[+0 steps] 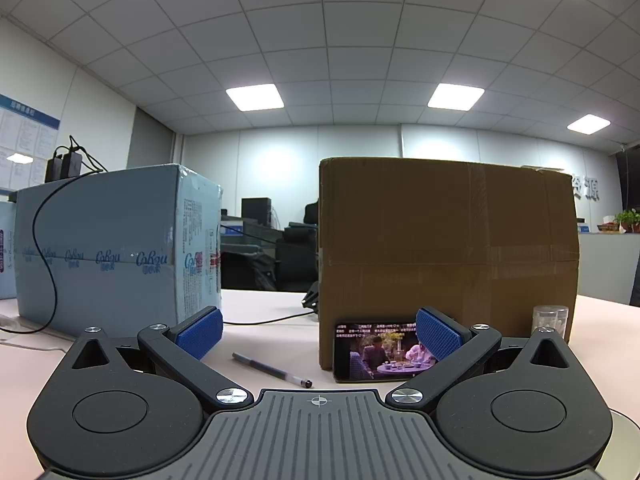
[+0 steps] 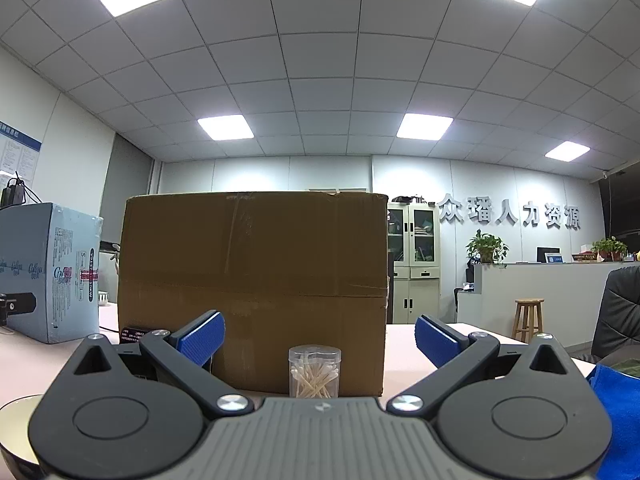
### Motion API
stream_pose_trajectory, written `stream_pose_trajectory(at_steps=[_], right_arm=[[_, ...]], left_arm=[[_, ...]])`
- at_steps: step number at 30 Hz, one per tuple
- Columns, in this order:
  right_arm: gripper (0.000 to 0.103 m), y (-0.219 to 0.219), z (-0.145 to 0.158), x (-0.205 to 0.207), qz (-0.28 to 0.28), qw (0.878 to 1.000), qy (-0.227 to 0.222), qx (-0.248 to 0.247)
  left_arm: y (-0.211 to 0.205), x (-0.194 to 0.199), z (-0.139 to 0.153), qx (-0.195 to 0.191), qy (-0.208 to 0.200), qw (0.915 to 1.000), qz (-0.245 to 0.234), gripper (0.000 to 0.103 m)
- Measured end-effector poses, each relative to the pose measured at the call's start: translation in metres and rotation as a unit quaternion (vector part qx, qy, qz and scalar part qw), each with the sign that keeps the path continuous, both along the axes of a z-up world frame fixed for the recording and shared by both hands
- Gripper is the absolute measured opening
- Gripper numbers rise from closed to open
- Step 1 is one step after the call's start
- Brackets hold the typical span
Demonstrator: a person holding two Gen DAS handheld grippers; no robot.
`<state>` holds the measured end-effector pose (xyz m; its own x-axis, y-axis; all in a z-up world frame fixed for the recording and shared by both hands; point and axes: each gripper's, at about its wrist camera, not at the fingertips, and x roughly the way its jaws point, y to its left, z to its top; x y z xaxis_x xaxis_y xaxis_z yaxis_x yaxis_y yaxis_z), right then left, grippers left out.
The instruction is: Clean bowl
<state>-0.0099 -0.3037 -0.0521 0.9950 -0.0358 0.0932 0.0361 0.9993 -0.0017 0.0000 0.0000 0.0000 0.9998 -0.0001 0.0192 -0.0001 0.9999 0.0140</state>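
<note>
In the right wrist view a pale bowl (image 2: 18, 420) shows only as a rim at the lower left, mostly hidden behind the gripper body. A blue cloth (image 2: 618, 412) lies at the lower right edge of the same view. My right gripper (image 2: 318, 340) is open and holds nothing; it faces a clear jar of cotton swabs (image 2: 315, 372). My left gripper (image 1: 319, 334) is open too, with nothing between its blue pads (image 1: 200, 336). A curved pale edge, possibly the bowl's rim (image 1: 626, 432), peeks out at the lower right of the left wrist view.
A big brown cardboard box (image 2: 256, 288) stands on the pink table, with a phone (image 1: 378, 354) playing video leaned against it. A pen (image 1: 272, 370) lies on the table. A light blue carton (image 1: 116, 248) with a black cable stands at the left. A black chair (image 2: 618, 312) is at the right.
</note>
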Motion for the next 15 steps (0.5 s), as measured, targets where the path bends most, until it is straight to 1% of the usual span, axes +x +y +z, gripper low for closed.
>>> stream_pose_trajectory(at_steps=[8, 10, 15], right_arm=[[0.103, 0.0012, -0.0012, -0.0013, 0.004, 1.0, 0.001, -0.006], [0.103, 0.0011, -0.0009, -0.002, 0.006, 1.0, 0.001, -0.007], [0.103, -0.0025, 0.0006, -0.0064, 0.021, 1.0, -0.01, -0.006]], left_arm=[[-0.0044, 0.001, -0.0011, 0.007, 0.007, 1.0, 0.0, 0.103], [-0.0009, 0.001, 0.002, 0.0, 0.007, 1.0, -0.002, 0.103], [0.0, -0.0026, 0.0025, 0.0, 0.006, 1.0, -0.003, 0.103]])
